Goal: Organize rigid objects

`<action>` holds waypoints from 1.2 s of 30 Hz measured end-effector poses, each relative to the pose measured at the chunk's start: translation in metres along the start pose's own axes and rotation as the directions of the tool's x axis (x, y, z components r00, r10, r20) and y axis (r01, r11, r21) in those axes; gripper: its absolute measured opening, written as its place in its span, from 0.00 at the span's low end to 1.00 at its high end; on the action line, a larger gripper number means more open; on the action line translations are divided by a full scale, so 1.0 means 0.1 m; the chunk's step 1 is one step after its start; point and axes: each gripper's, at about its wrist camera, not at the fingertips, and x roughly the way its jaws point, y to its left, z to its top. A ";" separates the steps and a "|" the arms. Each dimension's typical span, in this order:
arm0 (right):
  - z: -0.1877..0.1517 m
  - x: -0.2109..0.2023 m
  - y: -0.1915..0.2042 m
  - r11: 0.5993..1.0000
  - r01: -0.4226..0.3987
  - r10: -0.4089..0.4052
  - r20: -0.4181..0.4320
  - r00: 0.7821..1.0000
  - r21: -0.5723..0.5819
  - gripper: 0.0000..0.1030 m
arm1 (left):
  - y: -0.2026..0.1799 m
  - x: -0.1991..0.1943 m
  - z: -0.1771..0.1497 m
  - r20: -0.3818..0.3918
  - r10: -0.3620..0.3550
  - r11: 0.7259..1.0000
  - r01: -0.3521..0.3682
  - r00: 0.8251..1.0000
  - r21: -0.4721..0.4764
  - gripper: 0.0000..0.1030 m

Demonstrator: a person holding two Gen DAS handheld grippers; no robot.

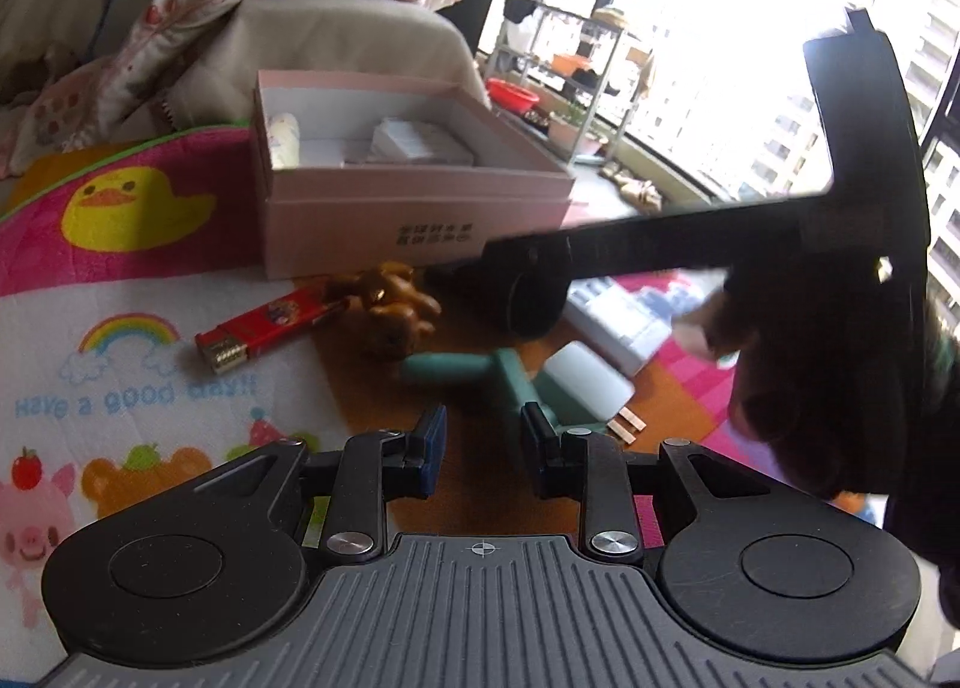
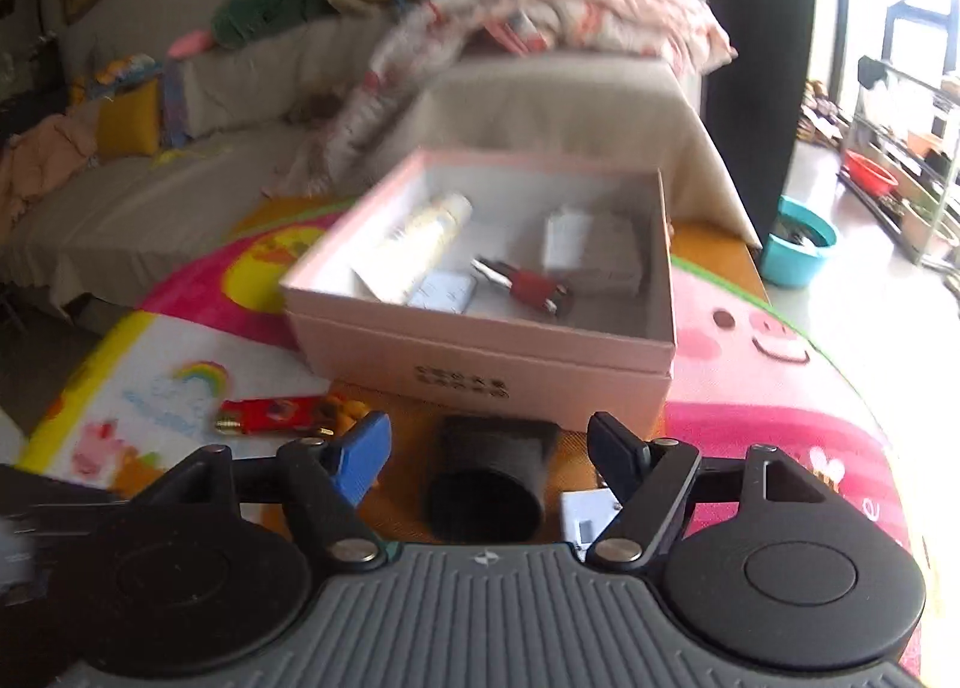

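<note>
Nearest your right gripper, its jaws spread with nothing between the pads: one black cylindrical cup lying on its side on the mat, mouth toward you, just in front of the pink cardboard box. Your left gripper: jaws set narrowly apart, pinching nothing, with a teal plastic stand just beyond its tips. Box contents, as far as blur allows: one pale yellow tube, one red-handled tool, white cartons. Loose items awaiting sorting: one red lighter with a brass end, one golden-brown figurine, one white plug adapter, one white slatted piece. Step in hand, by my reading: between placements, with the next pick unchosen; the black cup looks closest, and you need to lower the spread jaws around its wall, then lift it over the box rim. Surface: one bright children's play mat printed with a yellow duck, rainbow and pigs. Room: beige covered sofa heaped with a floral quilt, tall windows, metal shelving, one blue basin on the floor.
</note>
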 end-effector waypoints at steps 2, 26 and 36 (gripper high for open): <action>-0.10 -0.11 -0.06 1.000 -0.015 0.014 0.019 1.000 0.010 0.70 | -0.06 0.05 0.06 0.012 -0.023 1.000 0.024 1.000 -0.008 0.29; -0.94 -0.36 0.05 0.997 -0.024 0.024 0.006 1.000 -0.079 0.79 | -0.03 0.27 -0.09 -0.055 0.131 0.978 -0.120 0.990 0.170 0.52; -0.87 -0.33 0.06 0.997 -0.018 0.019 0.009 1.000 -0.072 0.63 | 0.10 0.17 -0.13 -0.003 0.115 0.991 -0.115 0.993 0.063 0.22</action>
